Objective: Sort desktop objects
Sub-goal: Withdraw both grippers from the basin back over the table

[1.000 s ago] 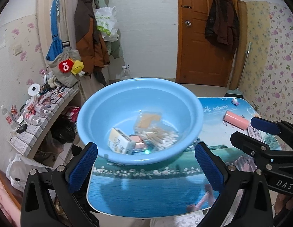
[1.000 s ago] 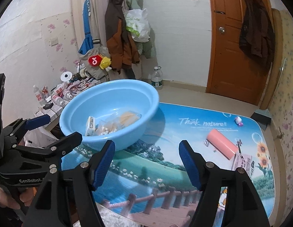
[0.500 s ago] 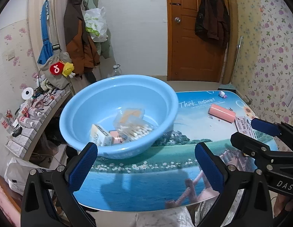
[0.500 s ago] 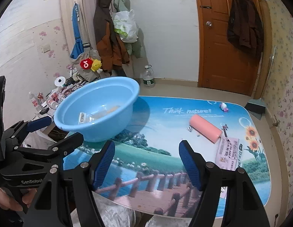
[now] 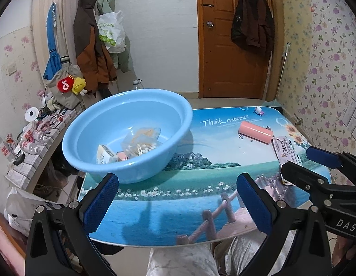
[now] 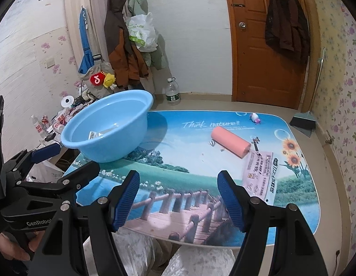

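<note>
Toward the left of both frames, a round light-blue plastic basin (image 5: 127,135) is sitting on the far left part of the landscape-printed surface (image 5: 200,161). Inside the basin a small cream carton (image 5: 105,155), a clear bag of cotton swabs (image 5: 141,143) and a small pink item (image 5: 122,156) are lying together. Right of centre, well apart from the basin, a pink cylindrical roll (image 6: 230,141) is lying on its side, and just beside its lower right end a pink-and-white printed paper packet (image 6: 260,172) is lying flat. Near the surface's far edge a tiny white-and-purple toy (image 6: 254,117) is standing.

Low in the left wrist frame, the left claw (image 5: 176,203) is hovering over the near edge with its blue pads (image 5: 101,201) standing wide apart and nothing between them. Low in the right wrist frame, the right claw (image 6: 179,199) is likewise gaping, empty, above the painted bridge. A person's light patterned trousers (image 6: 196,260) are showing below the surface.
</note>
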### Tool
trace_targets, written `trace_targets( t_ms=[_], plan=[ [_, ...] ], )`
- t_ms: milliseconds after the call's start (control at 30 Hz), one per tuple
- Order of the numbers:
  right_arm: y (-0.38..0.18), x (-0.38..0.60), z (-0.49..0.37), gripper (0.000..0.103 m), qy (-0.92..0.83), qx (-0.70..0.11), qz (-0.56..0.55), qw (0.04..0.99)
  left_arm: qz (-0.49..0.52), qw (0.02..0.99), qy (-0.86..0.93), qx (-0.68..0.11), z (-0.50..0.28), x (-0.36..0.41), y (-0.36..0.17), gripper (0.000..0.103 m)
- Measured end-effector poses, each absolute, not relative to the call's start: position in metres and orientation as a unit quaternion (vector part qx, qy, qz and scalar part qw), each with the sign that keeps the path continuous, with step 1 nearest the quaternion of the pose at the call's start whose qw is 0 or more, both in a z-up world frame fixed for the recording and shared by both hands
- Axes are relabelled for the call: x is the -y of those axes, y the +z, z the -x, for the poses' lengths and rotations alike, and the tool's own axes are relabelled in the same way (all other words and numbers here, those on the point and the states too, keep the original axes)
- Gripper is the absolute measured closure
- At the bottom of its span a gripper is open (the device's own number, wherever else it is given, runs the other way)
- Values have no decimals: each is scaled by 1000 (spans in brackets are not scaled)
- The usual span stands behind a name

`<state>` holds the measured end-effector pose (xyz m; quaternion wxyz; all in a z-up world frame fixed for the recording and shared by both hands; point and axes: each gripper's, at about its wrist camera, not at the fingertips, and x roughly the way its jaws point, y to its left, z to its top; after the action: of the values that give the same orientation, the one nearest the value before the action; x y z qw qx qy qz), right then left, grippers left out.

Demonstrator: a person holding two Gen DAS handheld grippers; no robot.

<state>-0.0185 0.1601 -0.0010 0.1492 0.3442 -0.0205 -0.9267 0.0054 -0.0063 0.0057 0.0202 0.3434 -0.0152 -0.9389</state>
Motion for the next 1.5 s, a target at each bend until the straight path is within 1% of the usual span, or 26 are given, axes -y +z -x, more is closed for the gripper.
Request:
trace_targets(
  t_ms=[433,867,1500],
  plan=[
    [-8,-172,8,31,-926,30,-354,129,-349,9,-937,0,-12,-3,-2,0],
    [-14,-161,12,31,-920,24,-365,139,-353,16,-935,-10,-11,9,-4,0],
    [-18,-163,13,31,-919,27,-370,135,-359,12,-933,-8,-9,6,-8,0]
  ],
)
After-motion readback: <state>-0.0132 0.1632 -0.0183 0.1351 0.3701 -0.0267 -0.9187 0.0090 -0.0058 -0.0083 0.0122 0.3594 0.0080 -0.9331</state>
